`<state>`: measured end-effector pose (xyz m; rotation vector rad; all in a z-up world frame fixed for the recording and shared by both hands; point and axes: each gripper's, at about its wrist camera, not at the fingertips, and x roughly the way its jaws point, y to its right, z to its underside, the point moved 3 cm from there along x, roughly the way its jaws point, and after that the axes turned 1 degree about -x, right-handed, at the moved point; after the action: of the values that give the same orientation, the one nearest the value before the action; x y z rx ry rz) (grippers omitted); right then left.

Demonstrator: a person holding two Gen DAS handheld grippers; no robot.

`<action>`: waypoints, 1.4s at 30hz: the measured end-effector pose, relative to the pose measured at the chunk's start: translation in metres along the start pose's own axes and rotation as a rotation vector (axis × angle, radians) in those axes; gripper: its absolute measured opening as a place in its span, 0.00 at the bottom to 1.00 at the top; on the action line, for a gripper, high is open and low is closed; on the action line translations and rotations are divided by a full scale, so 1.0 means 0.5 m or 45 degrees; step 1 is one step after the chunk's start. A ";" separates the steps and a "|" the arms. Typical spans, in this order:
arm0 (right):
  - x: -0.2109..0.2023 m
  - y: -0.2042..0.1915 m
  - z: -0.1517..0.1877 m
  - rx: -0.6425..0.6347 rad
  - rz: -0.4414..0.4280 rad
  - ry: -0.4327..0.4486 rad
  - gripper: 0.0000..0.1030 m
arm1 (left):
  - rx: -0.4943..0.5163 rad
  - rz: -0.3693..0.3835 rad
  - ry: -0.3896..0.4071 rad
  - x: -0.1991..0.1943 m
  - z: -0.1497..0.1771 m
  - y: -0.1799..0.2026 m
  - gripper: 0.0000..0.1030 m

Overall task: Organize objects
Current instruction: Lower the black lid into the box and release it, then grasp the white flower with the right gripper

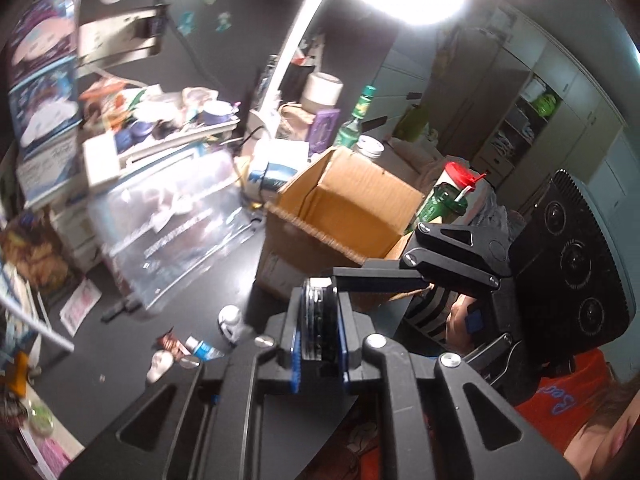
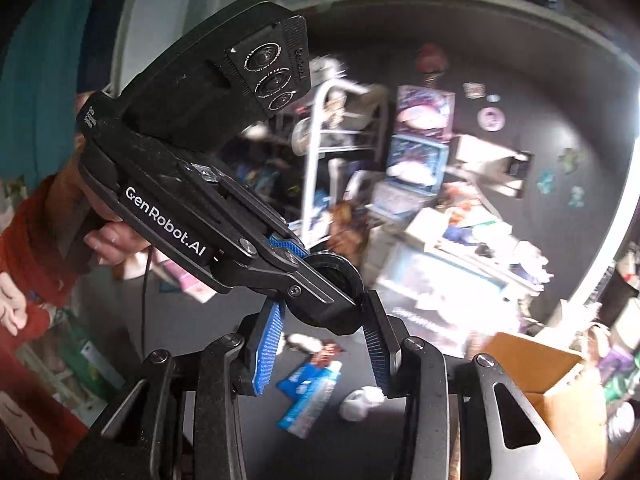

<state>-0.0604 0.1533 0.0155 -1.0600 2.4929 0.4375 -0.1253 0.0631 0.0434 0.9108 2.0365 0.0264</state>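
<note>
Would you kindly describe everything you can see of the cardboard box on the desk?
The cardboard box is plain brown corrugated card, standing upright on the dark desk with its top open and flaps raised, one showing a ragged fluted edge. What shows of its inside looks empty. A pale label sits low on one outer side. A green bottle with a red cap stands close behind it. Neither gripper touches it in these views.

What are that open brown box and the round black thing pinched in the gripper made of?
The box looks like plain matte corrugated cardboard: its torn top edge shows the fluted layer. The round black disc, clamped between the left gripper's blue ribbed pads, seems to be black metal or hard plastic with a glassy centre, like a lens filter; blur leaves that open.
</note>
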 end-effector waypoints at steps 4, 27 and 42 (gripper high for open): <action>-0.040 0.058 0.009 0.049 0.083 0.006 0.34 | 0.039 0.056 -0.035 0.051 -0.062 0.033 0.11; -0.028 0.304 0.138 0.409 0.226 -0.318 0.45 | 0.107 -0.071 -0.300 0.308 -0.183 0.075 0.64; 0.012 0.267 0.114 0.382 0.197 -0.306 0.56 | 0.053 -0.176 0.035 0.075 -0.132 0.007 0.73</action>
<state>-0.1490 0.2626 -0.0200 -0.6604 2.3392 0.2094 -0.1842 0.1089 0.0585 0.7973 2.1282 -0.0800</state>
